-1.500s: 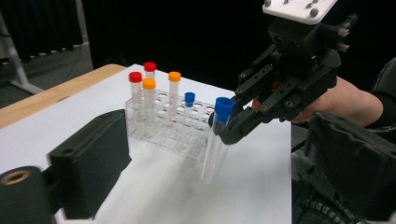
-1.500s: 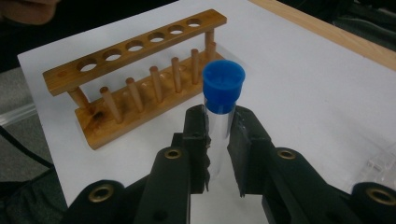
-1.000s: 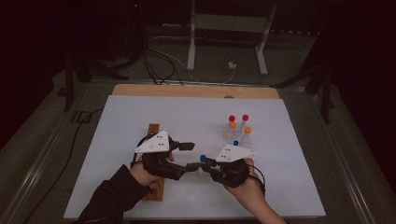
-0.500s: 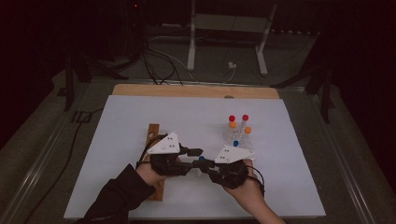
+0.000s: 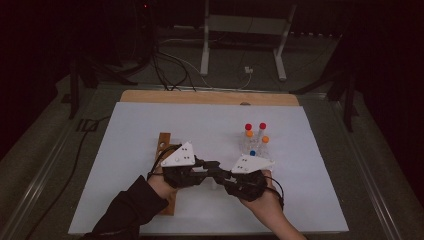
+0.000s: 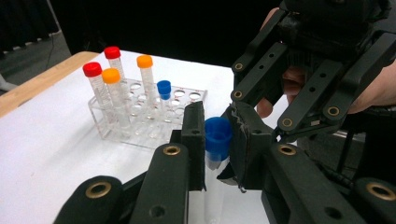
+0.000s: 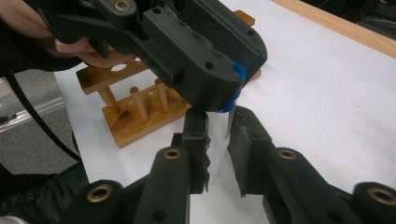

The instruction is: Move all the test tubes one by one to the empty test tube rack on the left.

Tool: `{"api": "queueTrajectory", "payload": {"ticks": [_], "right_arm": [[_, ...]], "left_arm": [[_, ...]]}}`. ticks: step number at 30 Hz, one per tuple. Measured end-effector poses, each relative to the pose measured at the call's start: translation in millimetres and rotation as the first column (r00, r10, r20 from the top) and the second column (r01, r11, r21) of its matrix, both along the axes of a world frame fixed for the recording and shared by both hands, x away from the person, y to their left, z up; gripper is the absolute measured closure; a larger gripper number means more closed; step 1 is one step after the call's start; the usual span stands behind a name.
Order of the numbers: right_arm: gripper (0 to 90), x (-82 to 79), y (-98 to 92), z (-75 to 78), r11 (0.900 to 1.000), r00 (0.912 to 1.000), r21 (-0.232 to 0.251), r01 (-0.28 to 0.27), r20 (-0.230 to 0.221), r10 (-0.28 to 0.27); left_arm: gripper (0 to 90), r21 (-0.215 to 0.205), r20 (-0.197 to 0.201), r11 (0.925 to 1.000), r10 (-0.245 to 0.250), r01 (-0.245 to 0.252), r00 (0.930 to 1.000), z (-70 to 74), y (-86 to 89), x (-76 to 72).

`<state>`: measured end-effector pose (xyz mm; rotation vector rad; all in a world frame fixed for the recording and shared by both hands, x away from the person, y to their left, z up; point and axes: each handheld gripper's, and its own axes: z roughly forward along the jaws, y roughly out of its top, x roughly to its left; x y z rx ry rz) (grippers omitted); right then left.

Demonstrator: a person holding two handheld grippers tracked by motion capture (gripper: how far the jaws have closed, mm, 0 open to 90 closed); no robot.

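A clear tube [image 7: 217,149] with a blue cap [image 6: 217,133] stands upright between the two grippers, just above the white mat. My right gripper [image 7: 219,121] is shut on the tube's body. My left gripper [image 6: 217,140] has just been closing and is now shut on the blue cap, its pads pressing both sides. In the high view the left gripper [image 5: 216,167] and right gripper [image 5: 221,179] meet tip to tip near the mat's front middle. In the right gripper view the left gripper's jaws hide most of the blue cap [image 7: 237,74].
A clear plastic rack [image 6: 140,126] holds two red-capped, two orange-capped and one blue-capped tube [image 6: 164,87]; it stands at the right rear [image 5: 255,142]. A wooden peg rack [image 5: 164,145] lies left of the grippers. The white mat [image 5: 150,125] covers the table.
The left gripper has shifted slightly right toward the right gripper and its jaws have closed onto the blue cap. The right gripper has stayed put.
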<state>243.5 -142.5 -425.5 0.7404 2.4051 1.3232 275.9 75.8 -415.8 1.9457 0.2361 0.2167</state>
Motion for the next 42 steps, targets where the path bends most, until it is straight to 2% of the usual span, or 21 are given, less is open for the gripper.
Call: {"api": "queueTrajectory", "payload": {"ticks": [2,3,4,7,8,10,11,12,13,15,16,17,18,20,21,26,30,36,38,42], "right_arm": [[68.8,0.2,-0.9,0.6,1.0,1.0,0.011,0.003,0.002,-0.003],[68.8,0.2,-0.9,0.6,1.0,1.0,0.011,0.003,0.002,-0.003],[61.5,0.0,-1.5,1.5,1.0,0.9999,0.005,0.008,0.009,-0.008],[52.8,0.5,-4.5,3.3,0.999,0.9993,0.012,0.03,0.021,-0.031],[52.8,0.5,-4.5,3.3,0.999,0.9993,0.012,0.03,0.021,-0.031],[43.6,1.6,-8.3,4.8,0.998,0.9979,0.019,0.057,0.029,-0.057],[43.6,1.6,-8.3,4.8,0.998,0.9979,0.019,0.057,0.029,-0.057],[36.4,2.0,-10.4,5.6,0.997,0.9969,0.021,0.069,0.035,-0.07],[36.4,2.0,-10.4,5.6,0.997,0.9969,0.021,0.069,0.035,-0.07],[25.9,2.4,-12.6,7.0,0.997,0.9964,0.03,0.075,0.037,-0.077],[25.9,2.4,-12.6,7.0,0.997,0.9964,0.03,0.075,0.037,-0.077],[22.2,2.7,-13.3,7.4,0.996,0.9959,0.037,0.079,0.041,-0.08],[14.5,3.3,-14.0,8.2,0.995,0.9956,0.046,0.084,0.037,-0.086],[12.7,3.4,-14.2,8.6,0.995,0.995,0.051,0.09,0.038,-0.092],[6.0,3.7,-14.9,9.9,0.992,0.9941,0.068,0.102,0.032,-0.104],[0.0,4.2,-16.4,11.6,0.99,0.9925,0.082,0.117,0.025,-0.12],[0.0,3.7,-19.5,12.6,0.991,0.9952,0.096,0.093,0.022,-0.096],[0.0,2.6,-21.9,14.3,0.99,0.9944,0.099,0.096,0.036,-0.1],[0.0,2.5,-22.5,15.0,0.99,0.9941,0.107,0.097,0.038,-0.102],[0.0,3.4,-23.1,15.1,0.989,0.9941,0.111,0.098,0.035,-0.102]], "left_arm": [[77.9,-0.005,0.001,1.0,0.007,-0.007,1.0,1.2,1.0,0.8],[77.9,-0.007,0.005,0.9999,0.014,-0.014,0.9999,2.0,1.9,1.3],[77.9,-0.008,0.01,0.9998,0.018,-0.018,0.9998,2.6,3.1,1.8],[78.0,-0.033,0.0,0.9989,0.033,-0.033,0.9995,5.8,10.0,5.4],[78.0,-0.035,0.001,0.9986,0.041,-0.041,0.9992,7.1,12.5,6.5],[78.0,-0.051,-0.005,0.9974,0.052,-0.052,0.9986,10.4,18.7,8.7],[78.0,-0.051,0.0,0.997,0.059,-0.059,0.9983,12.1,21.5,9.5],[77.9,-0.057,0.0,0.9962,0.066,-0.066,0.9978,13.7,24.1,10.2],[77.9,-0.062,0.001,0.9956,0.071,-0.071,0.9975,15.5,26.8,11.2],[77.9,-0.063,0.01,0.9944,0.085,-0.084,0.9963,19.2,31.9,12.5],[77.9,-0.063,0.01,0.9942,0.088,-0.087,0.9961,21.2,34.6,13.2],[78.0,-0.066,0.015,0.9934,0.096,-0.095,0.9953,22.9,37.1,13.8],[78.0,-0.067,0.022,0.9921,0.108,-0.106,0.994,24.7,39.7,14.3],[78.0,-0.076,0.023,0.9901,0.121,-0.118,0.9924,28.2,45.2,15.9],[78.0,-0.08,0.028,0.9883,0.132,-0.13,0.9908,29.9,48.0,16.6],[78.0,-0.09,0.034,0.9817,0.172,-0.168,0.9845,35.9,60.5,21.3],[78.0,-0.098,0.036,0.9746,0.205,-0.201,0.978,40.1,71.6,25.5],[78.0,-0.094,0.04,0.959,0.272,-0.267,0.9614,42.1,87.5,34.4],[78.0,-0.096,0.033,0.9543,0.287,-0.283,0.9573,42.3,92.8,38.1],[78.0,-0.097,0.02,0.9408,0.328,-0.325,0.9444,41.8,101.8,45.8]]}}
